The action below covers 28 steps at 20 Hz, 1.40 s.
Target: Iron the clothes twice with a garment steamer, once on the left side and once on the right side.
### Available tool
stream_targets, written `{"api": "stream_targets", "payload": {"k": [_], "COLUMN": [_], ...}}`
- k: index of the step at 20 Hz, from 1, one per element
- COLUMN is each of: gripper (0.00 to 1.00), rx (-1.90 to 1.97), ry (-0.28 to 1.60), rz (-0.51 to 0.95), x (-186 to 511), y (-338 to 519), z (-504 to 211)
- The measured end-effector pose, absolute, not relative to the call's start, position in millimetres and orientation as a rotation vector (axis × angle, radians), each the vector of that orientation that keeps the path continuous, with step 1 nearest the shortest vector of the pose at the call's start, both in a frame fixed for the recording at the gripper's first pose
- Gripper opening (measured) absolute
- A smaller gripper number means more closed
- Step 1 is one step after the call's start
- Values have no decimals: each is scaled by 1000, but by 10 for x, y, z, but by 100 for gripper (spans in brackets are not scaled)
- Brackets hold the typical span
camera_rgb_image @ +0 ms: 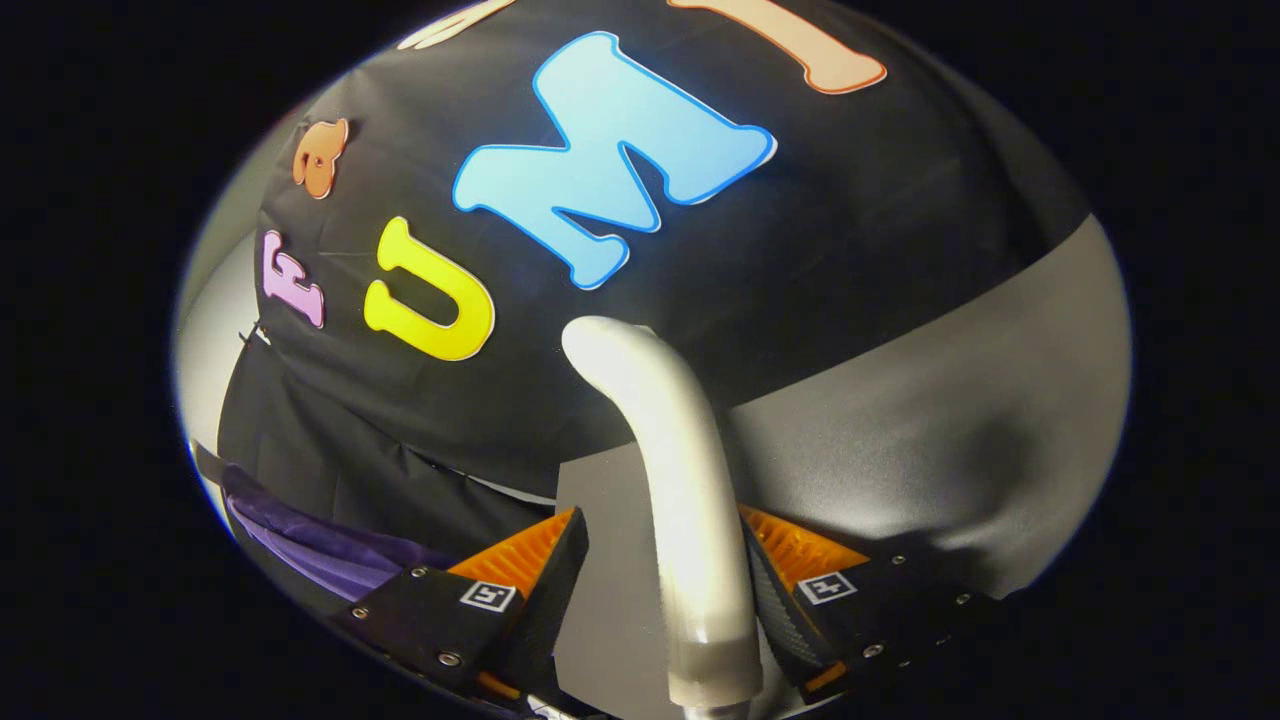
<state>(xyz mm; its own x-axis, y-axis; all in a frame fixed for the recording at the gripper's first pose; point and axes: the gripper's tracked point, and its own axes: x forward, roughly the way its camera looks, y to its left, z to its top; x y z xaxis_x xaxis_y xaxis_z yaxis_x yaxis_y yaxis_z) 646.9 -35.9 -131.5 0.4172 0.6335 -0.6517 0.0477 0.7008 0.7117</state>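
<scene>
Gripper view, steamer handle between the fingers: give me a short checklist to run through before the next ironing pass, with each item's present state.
1. Steamer handle between the gripper fingers: ok, the white curved handle rises from between them.
2. Both fingers pressing on it: not ok. The right finger lies against the handle; a gap shows beside the left finger.
3. Steamer head aimed at the garment: cannot tell, the head is hidden past the handle's bend.
4. Garment located: ok, purple fabric lies beyond the left finger, off to the side.
5. Steamer touching the fabric: not ok, the handle stands apart from it.
6. Steam on: cannot tell.
</scene>
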Motion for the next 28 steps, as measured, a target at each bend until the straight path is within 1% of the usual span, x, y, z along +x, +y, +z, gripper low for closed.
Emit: {"api": "stream_targets", "payload": {"k": [1,2,3,4,5,8,10,11,13,16,17,19,20,21,23,25,28], "gripper": [81,77,70,68,63,55,57,63,70,71,70,42,41,37,35,35,35], "rx": [749,765,777,783,788,767,752,750,729,694,679,723,727,721,702,665,599], "ry": [1100,1107,1108,1114,1119,1116,1108,1105,1100,1100,1125,1137,1126,1106,1024,925,795], "rz": [405,397,391,382,374,390,411,419,426,435,406,440,438,441,466,487,482], "x": [6466,6479,6477,6478,6475,6474,6458,6461,6465,6469,6462,6447,6458,6455,6425,6351,6125], "y": [-364,-365,-374,-387,-384,-348,-358,-387,-393,-405,-420,-323,-319,-322,-375,-432,-513], "z": [-1328,-1348,-1355,-1368,-1348,-1342,-1393,-1407,-1432,-1449,-1483,-1420,-1368,-1349,-1146,-892,-610]}}
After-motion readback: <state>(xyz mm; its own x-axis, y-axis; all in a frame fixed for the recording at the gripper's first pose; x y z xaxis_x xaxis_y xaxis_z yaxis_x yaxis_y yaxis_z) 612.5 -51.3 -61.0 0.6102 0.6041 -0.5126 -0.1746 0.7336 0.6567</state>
